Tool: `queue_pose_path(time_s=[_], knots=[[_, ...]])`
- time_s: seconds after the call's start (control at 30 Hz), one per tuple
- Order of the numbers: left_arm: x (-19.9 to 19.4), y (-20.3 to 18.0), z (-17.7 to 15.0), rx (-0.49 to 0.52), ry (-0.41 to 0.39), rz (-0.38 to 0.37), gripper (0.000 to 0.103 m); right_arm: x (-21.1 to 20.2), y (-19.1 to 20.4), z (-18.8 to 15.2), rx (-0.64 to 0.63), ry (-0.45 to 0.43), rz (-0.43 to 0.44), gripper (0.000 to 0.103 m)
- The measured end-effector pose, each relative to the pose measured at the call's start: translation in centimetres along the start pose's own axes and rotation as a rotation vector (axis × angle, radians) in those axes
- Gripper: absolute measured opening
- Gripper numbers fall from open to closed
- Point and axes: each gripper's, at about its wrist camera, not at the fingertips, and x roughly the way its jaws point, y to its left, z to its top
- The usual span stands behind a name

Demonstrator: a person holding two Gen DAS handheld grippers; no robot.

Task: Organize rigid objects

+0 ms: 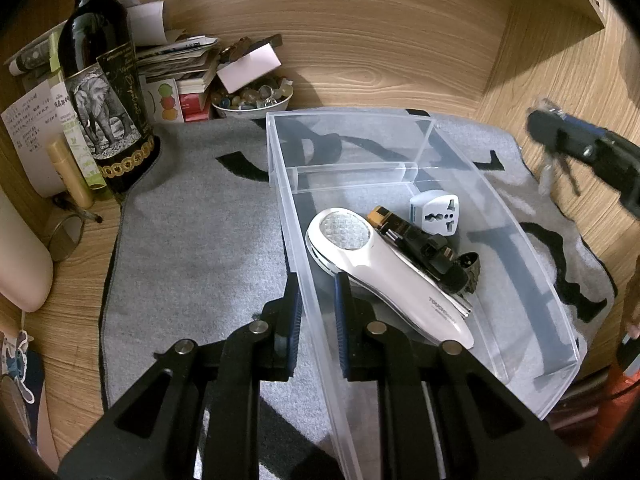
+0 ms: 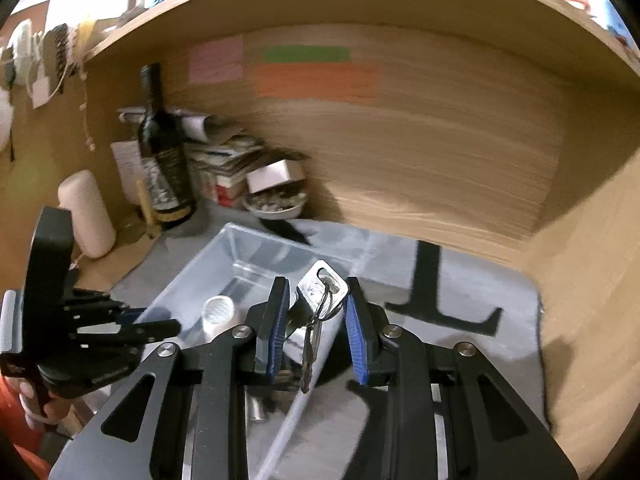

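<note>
A clear plastic bin (image 1: 532,256) lies on a grey mat (image 1: 192,240). In it are a white handheld device (image 1: 384,276), a white travel adapter (image 1: 436,210) and several small dark items (image 1: 432,256). My left gripper (image 1: 318,300) is shut on the bin's left wall, one pad on each side. It also shows in the right wrist view, left gripper (image 2: 132,322), at the bin's edge. My right gripper (image 2: 318,292) is shut on a bunch of silver keys (image 2: 320,290) that hangs above the bin (image 2: 240,252). From the left wrist view the right gripper (image 1: 560,136) is blurred at the far right, keys dangling.
A dark wine bottle (image 1: 100,80), a bowl of stones (image 1: 252,98) and a stack of papers (image 1: 180,56) crowd the back left corner. Wooden walls close the back and right. A white cylinder (image 2: 86,212) stands at the left. A person's hand (image 2: 36,404) holds the left gripper.
</note>
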Motion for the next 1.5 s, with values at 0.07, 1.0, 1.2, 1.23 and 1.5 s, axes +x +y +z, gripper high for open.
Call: queue_pose_path(time_s=[0.07, 1.0, 1.2, 1.23, 1.5], knots=[[0.0, -0.1, 0.0, 0.0, 0.0, 0.0, 0.014, 0.9, 0.7, -0.2, -0.019, 0.027, 0.019, 0.025], [-0.1, 0.0, 0.0, 0.0, 0.006, -0.002, 0.014, 4.6, 1.4, -0.7, -0.016, 0.172, 0.074, 0.04], [-1.8, -0.1, 0.3, 0.006, -0.043, 0.026, 0.014, 1.1, 0.8, -0.6, 0.021, 0.083, 0.058, 0.049], [-2.5, -0.1, 0.3, 0.006, -0.058, 0.032, 0.014, 0.4, 0.7, -0.6, 0.026, 0.061, 0.051, 0.055], [-7.5, -1.8, 0.5, 0.039, -0.201, 0.044, 0.043, -5.4, 0.2, -1.2, 0.063, -0.091, -0.001, 0.079]])
